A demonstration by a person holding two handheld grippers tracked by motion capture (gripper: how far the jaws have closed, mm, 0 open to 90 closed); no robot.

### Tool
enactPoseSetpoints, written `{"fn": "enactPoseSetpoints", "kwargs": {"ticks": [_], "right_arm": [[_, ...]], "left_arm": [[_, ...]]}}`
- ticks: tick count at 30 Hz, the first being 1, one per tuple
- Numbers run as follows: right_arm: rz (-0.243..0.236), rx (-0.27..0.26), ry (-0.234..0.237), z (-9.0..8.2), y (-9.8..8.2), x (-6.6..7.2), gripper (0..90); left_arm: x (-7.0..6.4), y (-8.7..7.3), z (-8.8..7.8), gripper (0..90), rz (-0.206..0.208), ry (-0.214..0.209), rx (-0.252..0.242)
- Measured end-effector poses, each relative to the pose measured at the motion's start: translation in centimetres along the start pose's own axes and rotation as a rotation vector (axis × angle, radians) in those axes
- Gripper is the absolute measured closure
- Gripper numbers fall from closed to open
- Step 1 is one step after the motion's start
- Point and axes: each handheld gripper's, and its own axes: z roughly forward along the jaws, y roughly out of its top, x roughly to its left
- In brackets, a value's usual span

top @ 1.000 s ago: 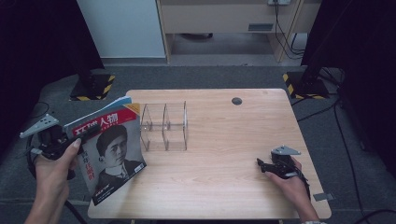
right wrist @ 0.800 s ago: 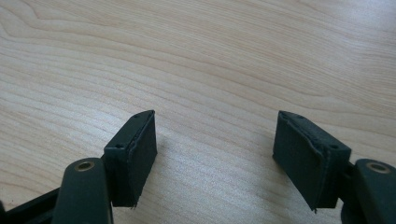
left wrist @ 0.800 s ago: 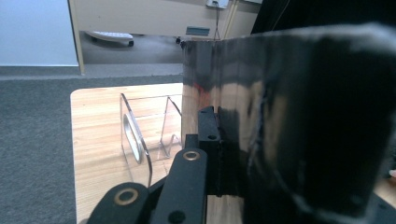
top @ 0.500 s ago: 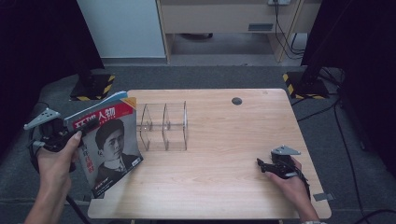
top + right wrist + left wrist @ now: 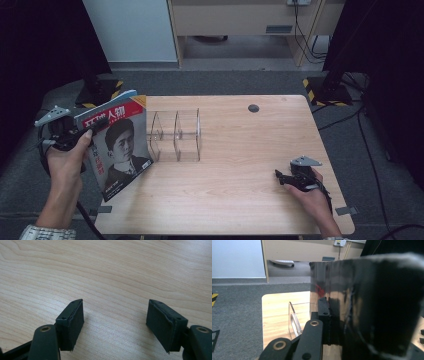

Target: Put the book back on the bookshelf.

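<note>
Magazine (image 5: 117,145) clamped upright in left gripper (image 5: 75,134), beside clear organizer (image 5: 175,135), right gripper (image 5: 280,176) wide.

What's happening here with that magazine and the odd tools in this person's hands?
A person sits at a wooden table with a two-jaw gripper in each hand. The left gripper is shut on a magazine, held tilted up at the table's left edge, beside a clear rack with upright dividers. The magazine is not in the rack yet; that looks like the likely destination. The right gripper rests open on the table's right side, holding nothing.
</note>
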Motion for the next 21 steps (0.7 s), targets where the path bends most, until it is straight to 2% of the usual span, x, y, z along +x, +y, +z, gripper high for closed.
{"fn": "enactPoseSetpoints", "kwargs": {"ticks": [21], "right_arm": [[0.0,0.0,0.0,0.0,0.0,0.0,30.4]], "left_arm": [[0.5,0.5,2.1,86.2,-0.023,0.033,-0.033]]}}
